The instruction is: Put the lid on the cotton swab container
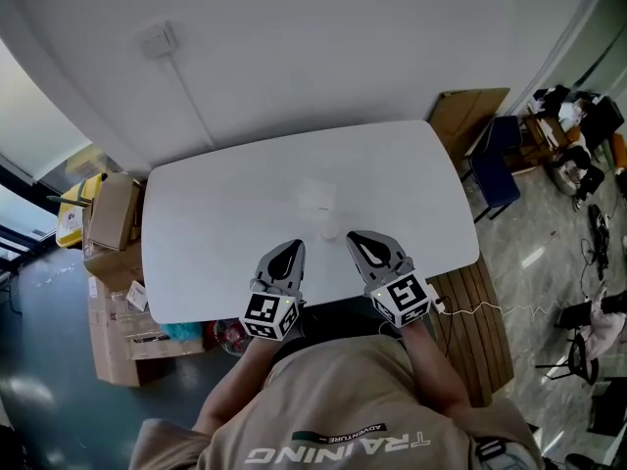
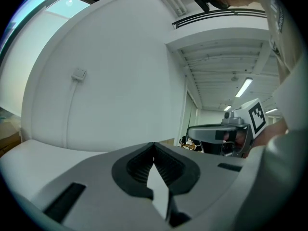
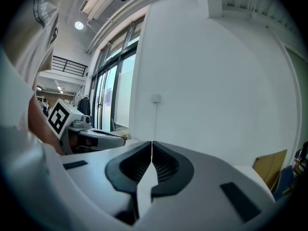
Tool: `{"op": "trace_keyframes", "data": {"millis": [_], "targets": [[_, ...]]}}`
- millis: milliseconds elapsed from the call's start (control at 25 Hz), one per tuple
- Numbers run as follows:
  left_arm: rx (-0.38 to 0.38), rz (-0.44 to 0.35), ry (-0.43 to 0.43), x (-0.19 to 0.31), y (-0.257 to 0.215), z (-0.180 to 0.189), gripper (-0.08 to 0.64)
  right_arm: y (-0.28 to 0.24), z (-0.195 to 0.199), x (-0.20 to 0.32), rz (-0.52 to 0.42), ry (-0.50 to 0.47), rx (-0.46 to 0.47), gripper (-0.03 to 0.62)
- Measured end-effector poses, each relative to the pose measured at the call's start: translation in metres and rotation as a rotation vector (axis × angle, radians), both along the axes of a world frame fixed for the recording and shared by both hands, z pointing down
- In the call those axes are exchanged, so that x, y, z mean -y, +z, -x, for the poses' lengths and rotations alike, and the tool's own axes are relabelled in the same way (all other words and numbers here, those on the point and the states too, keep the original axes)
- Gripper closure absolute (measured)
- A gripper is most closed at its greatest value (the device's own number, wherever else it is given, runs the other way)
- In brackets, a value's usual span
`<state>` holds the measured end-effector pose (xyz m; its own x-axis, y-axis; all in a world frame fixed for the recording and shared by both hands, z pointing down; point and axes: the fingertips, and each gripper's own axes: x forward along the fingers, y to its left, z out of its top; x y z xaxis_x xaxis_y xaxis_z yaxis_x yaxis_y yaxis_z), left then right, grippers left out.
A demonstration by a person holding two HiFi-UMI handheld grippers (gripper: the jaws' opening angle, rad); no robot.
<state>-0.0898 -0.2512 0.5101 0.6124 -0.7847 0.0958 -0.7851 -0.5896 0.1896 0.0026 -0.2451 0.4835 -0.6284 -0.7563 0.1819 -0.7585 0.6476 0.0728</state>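
The table (image 1: pixel 216 213) has a smooth white top, matt with a faint sheen. The left gripper (image 1: pixel 292 248) and right gripper (image 1: pixel 358 238) have grey moulded plastic shells with a matt finish; their inner pads (image 2: pixel 138 166) are black and ribbed. The boxes (image 1: pixel 110 213) are plain brown cardboard. The floor (image 1: pixel 534 258) is glossy and reflective. The shirt (image 1: pixel 343 390) is beige cloth.

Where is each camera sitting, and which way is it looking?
Head view: on the person's head, looking steeply down at the white table; shows the left gripper, right gripper, arms and shirt.
Left gripper view: on the left gripper, looking along its shut jaws toward the wall; the right gripper shows at right.
Right gripper view: on the right gripper, looking along its shut jaws toward the wall; the left gripper shows at left.
Shared: both gripper views see the wall box.
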Motion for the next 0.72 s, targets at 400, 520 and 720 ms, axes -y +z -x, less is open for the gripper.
{"op": "trace_keyframes", "data": {"millis": [400, 520, 720], "targets": [[0.002, 0.011, -0.034, 0.038, 0.001, -0.015, 0.546, 0.01, -0.01, 0.046, 0.021, -0.049, -0.004, 0.574], [0.014, -0.002, -0.057, 0.054, -0.005, -0.02, 0.546, 0.006, -0.014, 0.063, 0.008, -0.078, -0.003, 0.574], [0.033, -0.006, -0.108, 0.082, -0.006, -0.028, 0.546, 0.011, -0.026, 0.087, 0.015, -0.124, 0.001, 0.574]]}}
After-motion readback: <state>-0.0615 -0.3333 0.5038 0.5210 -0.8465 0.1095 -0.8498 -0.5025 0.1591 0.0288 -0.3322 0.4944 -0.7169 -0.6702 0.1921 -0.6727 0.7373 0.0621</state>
